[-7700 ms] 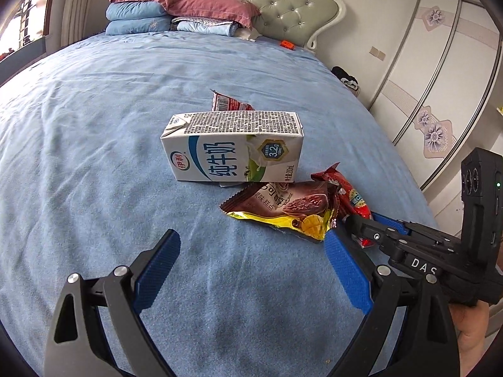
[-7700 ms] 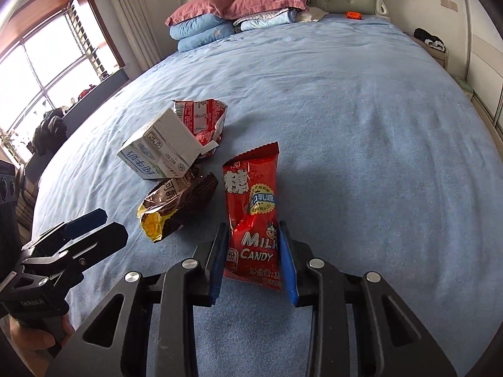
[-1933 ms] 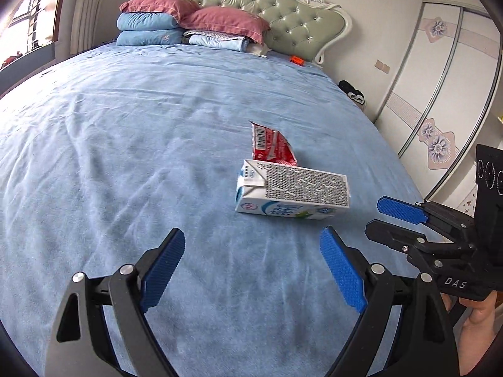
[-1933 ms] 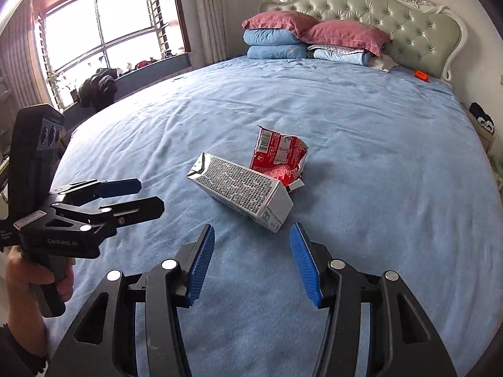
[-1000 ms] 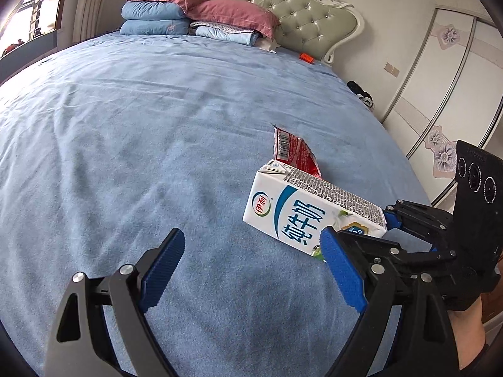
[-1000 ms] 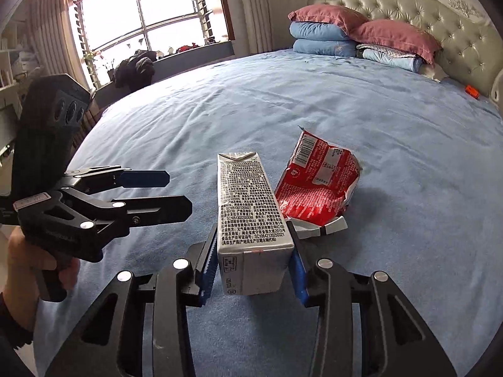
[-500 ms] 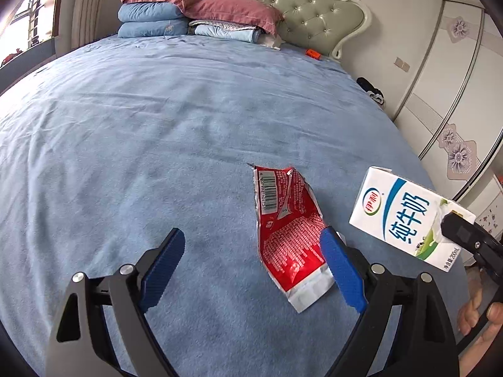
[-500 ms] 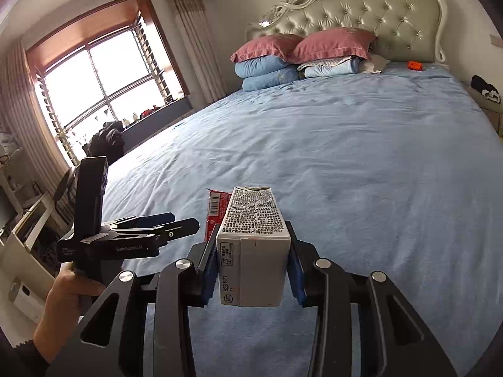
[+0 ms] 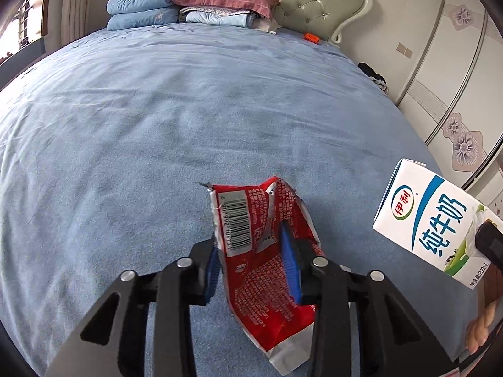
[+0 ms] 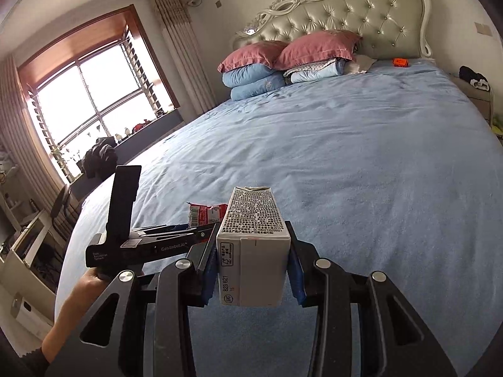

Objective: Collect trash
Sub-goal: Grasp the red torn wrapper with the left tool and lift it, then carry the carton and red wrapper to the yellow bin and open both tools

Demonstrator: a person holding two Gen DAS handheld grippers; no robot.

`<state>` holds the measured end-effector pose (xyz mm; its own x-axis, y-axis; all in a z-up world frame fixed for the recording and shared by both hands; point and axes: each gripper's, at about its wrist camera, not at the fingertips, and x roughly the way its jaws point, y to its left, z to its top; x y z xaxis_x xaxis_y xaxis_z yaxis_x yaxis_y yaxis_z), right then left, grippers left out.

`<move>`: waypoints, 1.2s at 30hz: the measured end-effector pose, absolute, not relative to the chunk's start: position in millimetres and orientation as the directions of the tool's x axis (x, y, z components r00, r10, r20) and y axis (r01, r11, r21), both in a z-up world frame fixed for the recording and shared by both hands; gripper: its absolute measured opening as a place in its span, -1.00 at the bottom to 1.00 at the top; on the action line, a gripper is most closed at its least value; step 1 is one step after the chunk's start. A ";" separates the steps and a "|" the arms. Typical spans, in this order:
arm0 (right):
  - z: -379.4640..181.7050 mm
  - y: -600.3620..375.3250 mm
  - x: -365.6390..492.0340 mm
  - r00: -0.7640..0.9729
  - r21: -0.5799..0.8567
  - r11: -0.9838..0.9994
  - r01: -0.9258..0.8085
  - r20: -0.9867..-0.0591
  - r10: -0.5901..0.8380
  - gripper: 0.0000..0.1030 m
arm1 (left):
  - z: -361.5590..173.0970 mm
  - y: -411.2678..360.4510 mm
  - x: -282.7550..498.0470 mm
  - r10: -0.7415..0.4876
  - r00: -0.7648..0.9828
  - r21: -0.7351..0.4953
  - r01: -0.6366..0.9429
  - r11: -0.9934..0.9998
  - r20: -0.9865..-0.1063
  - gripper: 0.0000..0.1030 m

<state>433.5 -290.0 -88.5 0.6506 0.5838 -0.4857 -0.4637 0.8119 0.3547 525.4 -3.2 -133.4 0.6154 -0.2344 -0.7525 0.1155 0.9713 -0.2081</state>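
Note:
My left gripper is shut on a crumpled red snack wrapper with a barcode, which lies on the blue bedspread. My right gripper is shut on a white milk carton and holds it above the bed. The carton also shows at the right of the left wrist view, tilted in the air. In the right wrist view the wrapper peeks out behind the left gripper's body, left of the carton.
Pink and blue pillows are stacked against the padded headboard. A small orange object lies near the headboard. Wardrobe doors stand to the right of the bed, a window to its left.
My left gripper has moved forward and closed on the red wrapper; it was open half a second ago. My right gripper still holds the milk carton lifted off the bed.

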 end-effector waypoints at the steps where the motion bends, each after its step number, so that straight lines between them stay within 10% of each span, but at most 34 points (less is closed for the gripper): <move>1: -88.3 -288.8 432.8 0.653 0.346 0.815 -0.464 -0.489 0.579 -0.28 | -132.6 -1.4 522.6 -0.244 0.617 -0.222 0.113 0.968 -0.748 -0.57; 18: -51.6 -326.6 353.7 0.719 0.322 0.881 -0.345 -0.513 0.469 -0.28 | -77.6 -45.5 413.6 -0.334 0.650 -0.246 0.226 0.943 -0.682 -0.79; 36: -37.9 -546.0 125.7 0.849 0.334 0.942 -0.036 -0.487 0.206 -0.28 | -41.1 -284.1 231.0 -0.633 0.421 -0.288 0.634 0.718 -0.650 -0.79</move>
<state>125.7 -546.0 -37.9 0.8486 0.2055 -0.4874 -0.0360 0.9417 0.3344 231.0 -284.1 -41.1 0.4211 -0.6326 -0.6500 0.6341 0.7178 -0.2877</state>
